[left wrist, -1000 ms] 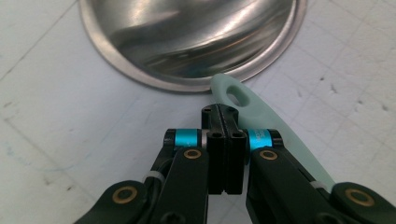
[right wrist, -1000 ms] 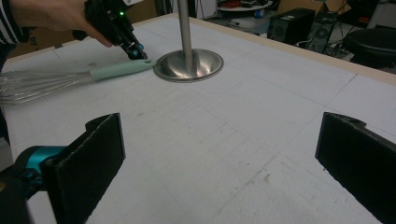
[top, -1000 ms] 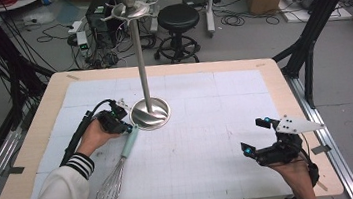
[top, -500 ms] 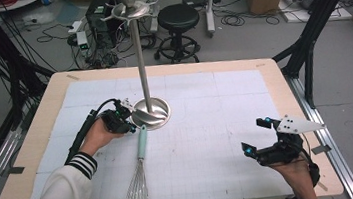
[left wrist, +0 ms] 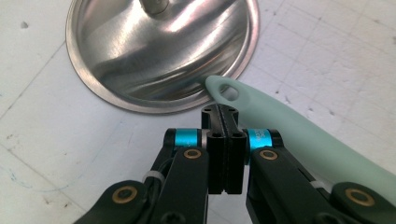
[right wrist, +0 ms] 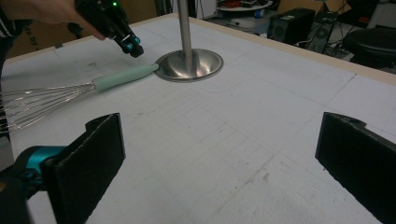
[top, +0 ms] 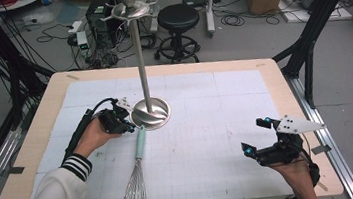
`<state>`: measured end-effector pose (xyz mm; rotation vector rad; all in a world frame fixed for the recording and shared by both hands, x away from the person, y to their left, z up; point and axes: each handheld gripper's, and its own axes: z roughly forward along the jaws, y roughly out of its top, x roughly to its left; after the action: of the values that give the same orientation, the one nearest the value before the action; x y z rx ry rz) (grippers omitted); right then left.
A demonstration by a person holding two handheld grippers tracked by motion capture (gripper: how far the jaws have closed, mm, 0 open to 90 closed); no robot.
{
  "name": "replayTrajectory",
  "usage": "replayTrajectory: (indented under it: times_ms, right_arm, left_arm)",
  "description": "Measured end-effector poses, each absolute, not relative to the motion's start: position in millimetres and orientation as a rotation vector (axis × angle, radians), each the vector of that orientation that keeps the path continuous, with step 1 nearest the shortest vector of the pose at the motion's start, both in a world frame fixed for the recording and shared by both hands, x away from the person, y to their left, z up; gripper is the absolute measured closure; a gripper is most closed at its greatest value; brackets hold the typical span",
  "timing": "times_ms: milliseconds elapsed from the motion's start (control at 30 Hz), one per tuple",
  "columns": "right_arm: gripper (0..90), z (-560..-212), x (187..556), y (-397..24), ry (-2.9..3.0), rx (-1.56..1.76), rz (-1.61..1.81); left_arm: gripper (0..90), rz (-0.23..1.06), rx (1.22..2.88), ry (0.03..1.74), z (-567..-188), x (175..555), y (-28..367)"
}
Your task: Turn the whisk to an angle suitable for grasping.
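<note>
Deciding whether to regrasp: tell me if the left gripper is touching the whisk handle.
Apart. In the left gripper view, the left gripper has its jaws shut on nothing, and the whisk handle lies beside them across a thin gap.

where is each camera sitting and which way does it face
High view: above the person's side, looking forward and down on the table; both forearms, left gripper, right gripper.
Left gripper view: on the left gripper, jaws together, facing the stand base and whisk handle.
Right gripper view: low over the table, between open jaws, facing stand and whisk.
All share stand base and whisk.
</note>
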<state>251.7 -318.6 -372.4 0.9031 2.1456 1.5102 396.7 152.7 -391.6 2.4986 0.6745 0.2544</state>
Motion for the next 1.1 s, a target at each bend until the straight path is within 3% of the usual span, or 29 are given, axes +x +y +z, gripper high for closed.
replayTrajectory:
  times_ms: [533,1100]
  right_arm:
    - [0.5,-369.6,250.5,-317.3,2.149,0.892,1.509]
    - [0.5,-368.6,250.3,-317.6,2.147,0.886,1.511]
  left_arm:
    - [90.0,0.248,2.419,0.569,-362.0,378.3,166.0]
    - [90.0,0.154,2.394,0.238,-336.9,355.3,161.3]
